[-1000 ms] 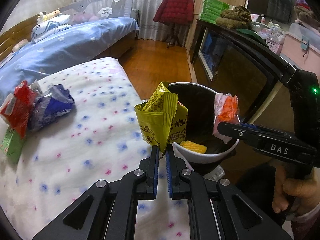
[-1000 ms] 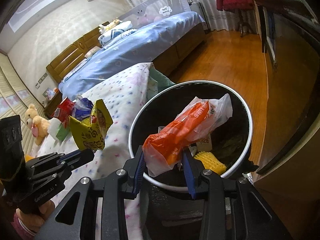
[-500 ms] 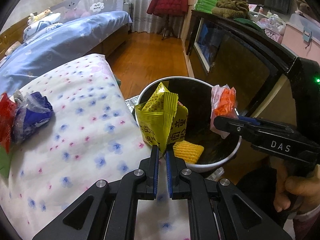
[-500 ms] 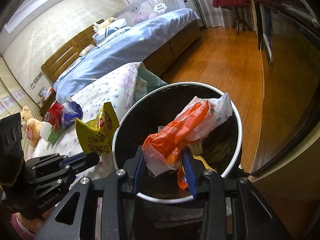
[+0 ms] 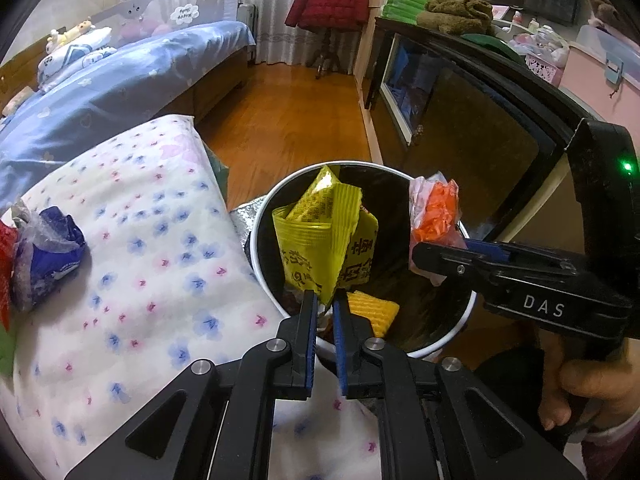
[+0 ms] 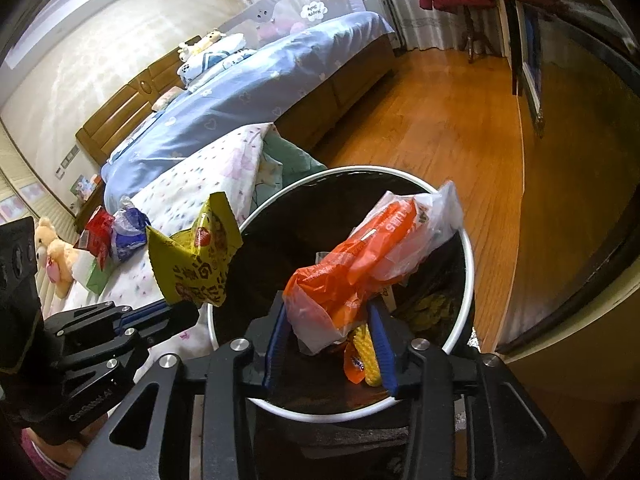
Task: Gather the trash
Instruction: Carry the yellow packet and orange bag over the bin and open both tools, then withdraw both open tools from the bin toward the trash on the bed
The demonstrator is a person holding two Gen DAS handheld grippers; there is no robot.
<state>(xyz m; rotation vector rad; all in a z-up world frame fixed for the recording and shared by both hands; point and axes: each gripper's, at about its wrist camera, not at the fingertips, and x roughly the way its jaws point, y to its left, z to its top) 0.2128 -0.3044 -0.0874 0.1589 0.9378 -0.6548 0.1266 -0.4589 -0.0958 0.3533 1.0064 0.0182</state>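
Note:
A white-rimmed dark trash bin (image 5: 264,216) stands beside the floral bed. My left gripper (image 5: 324,296) pinches the bottom corner of a yellow snack wrapper (image 5: 320,232), which stands upright over the bin's near-left rim. Its jaws are only just starting to part. In the right wrist view the bin (image 6: 466,248) lies straight below my right gripper (image 6: 328,308). That gripper's jaws are opening, and an orange-and-clear plastic bag (image 6: 360,264) still sits squeezed between the pads. A yellow ridged packet (image 6: 368,352) lies inside the bin.
A blue wrapper (image 5: 48,256) and a red one (image 5: 4,248) lie on the floral bedspread (image 5: 160,280) to the left. A dark glass-fronted cabinet (image 5: 480,128) stands close on the right. Wooden floor (image 5: 288,120) stretches beyond the bin. A person's hand (image 5: 580,384) grips the right tool.
Both grippers have shifted toward the bin, so the yellow wrapper now hangs over its mouth instead of over the bed edge. The right jaws stand slightly wider around the orange bag.

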